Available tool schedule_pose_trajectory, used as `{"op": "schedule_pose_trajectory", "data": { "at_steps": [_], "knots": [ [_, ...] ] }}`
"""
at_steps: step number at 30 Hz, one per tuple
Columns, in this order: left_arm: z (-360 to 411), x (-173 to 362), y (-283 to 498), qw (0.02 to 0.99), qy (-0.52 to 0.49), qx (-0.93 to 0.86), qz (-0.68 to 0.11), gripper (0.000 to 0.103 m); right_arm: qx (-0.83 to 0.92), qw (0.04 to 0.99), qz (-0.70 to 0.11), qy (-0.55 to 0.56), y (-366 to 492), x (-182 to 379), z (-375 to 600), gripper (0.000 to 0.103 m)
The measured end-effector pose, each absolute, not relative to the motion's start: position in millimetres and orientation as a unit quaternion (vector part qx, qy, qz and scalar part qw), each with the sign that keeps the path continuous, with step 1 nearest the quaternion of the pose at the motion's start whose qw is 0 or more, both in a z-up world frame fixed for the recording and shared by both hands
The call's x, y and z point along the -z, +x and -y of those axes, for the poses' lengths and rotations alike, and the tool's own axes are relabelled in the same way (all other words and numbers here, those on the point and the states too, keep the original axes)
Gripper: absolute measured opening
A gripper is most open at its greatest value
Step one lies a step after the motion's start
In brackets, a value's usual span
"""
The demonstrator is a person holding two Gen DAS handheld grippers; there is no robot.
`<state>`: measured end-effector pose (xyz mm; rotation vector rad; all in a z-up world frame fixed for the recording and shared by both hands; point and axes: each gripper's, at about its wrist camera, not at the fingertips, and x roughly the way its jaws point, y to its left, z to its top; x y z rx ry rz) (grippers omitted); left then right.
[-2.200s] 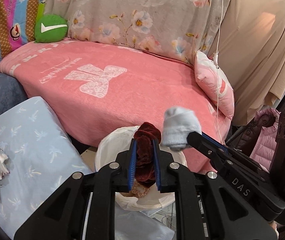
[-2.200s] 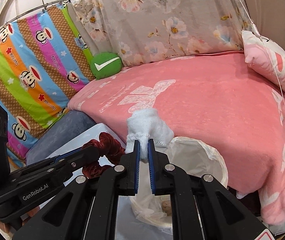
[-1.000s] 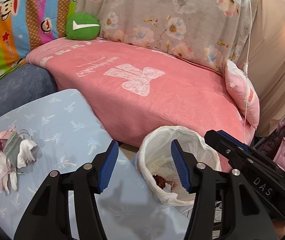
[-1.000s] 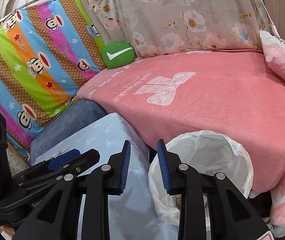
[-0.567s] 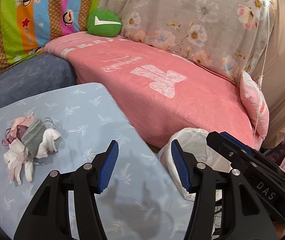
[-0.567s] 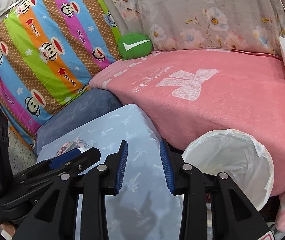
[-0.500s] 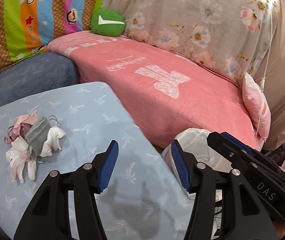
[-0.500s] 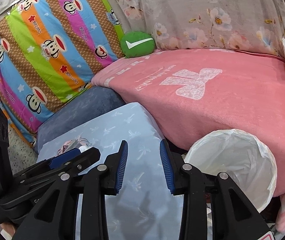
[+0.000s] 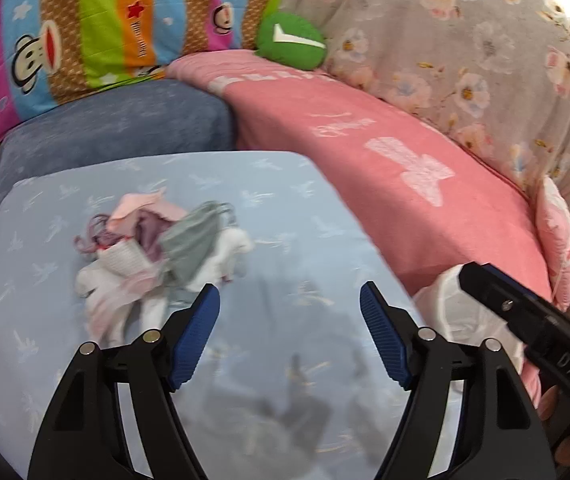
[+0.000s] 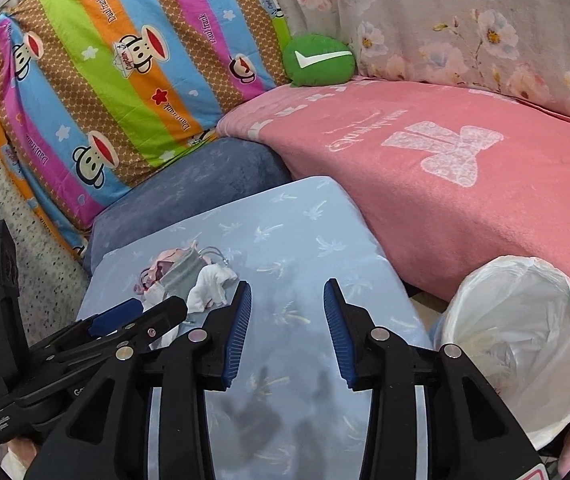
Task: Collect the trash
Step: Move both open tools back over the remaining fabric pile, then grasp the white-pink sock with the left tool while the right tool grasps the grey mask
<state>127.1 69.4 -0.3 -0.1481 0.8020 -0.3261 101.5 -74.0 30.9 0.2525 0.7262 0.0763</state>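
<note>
Two empty claws are all I am carrying right now, both hanging over the pale blue cushion (image 9: pixel 285 208). Starting at the left, a heap of small cloth scraps (image 9: pixel 157 256), pink, grey and white, is lying toward the cushion's left edge, well apart from everything else on it. My left gripper (image 9: pixel 289 308) is spreading its jaws wider with nothing between them, and its left pad is sitting just beside the heap's near side. Moving rightward, my right gripper (image 10: pixel 287 312) is also opening with nothing between its pads, hovering over bare cushion to the right of the heap. Farther right, past the cushion's right edge and against the pink blanket (image 10: pixel 465 200), the bin lined with a white bag (image 10: pixel 521 344) is standing open, some rubbish showing dimly inside.

I am judging that I am reaching for the next load. Next, I am thinking each claw needs to travel left and down onto the heap, pinch one loose piece, and avoid dragging the tangled rest along.
</note>
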Motion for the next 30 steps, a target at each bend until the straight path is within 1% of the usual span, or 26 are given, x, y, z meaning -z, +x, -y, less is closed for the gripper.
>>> {"op": "schedule_pose_trajectory", "data": {
  "at_steps": [7, 9, 11, 14, 19, 30],
  "knots": [
    [-123.2, 25.9, 137.1, 0.904, -0.079, 0.1, -0.409, 0.073, -0.07, 0.911, -0.386, 0.126, 133.9, -8.1, 31.4, 0.043],
    [-137.5, 32.4, 140.2, 0.901, -0.085, 0.088, -0.415, 0.073, -0.077, 0.909, -0.392, 0.123, 142.5, -2.4, 19.5, 0.046],
    [-150.2, 37.6, 142.9, 0.899, -0.092, 0.078, -0.42, 0.073, -0.083, 0.906, -0.397, 0.118, 150.9, 2.7, 7.1, 0.048],
    [-167.4, 45.9, 146.5, 0.896, -0.101, 0.065, -0.428, 0.073, -0.095, 0.902, -0.407, 0.112, 165.9, 11.1, -14.5, 0.049],
    [-183.4, 57.4, 152.7, 0.891, -0.112, 0.063, -0.436, 0.073, -0.113, 0.895, -0.418, 0.109, 188.1, 20.3, -41.1, 0.049],
    [-186.4, 75.6, 160.0, 0.882, -0.113, 0.079, -0.451, 0.072, -0.118, 0.878, -0.451, 0.108, 234.2, 52.7, -81.4, 0.049]
  ]
}}
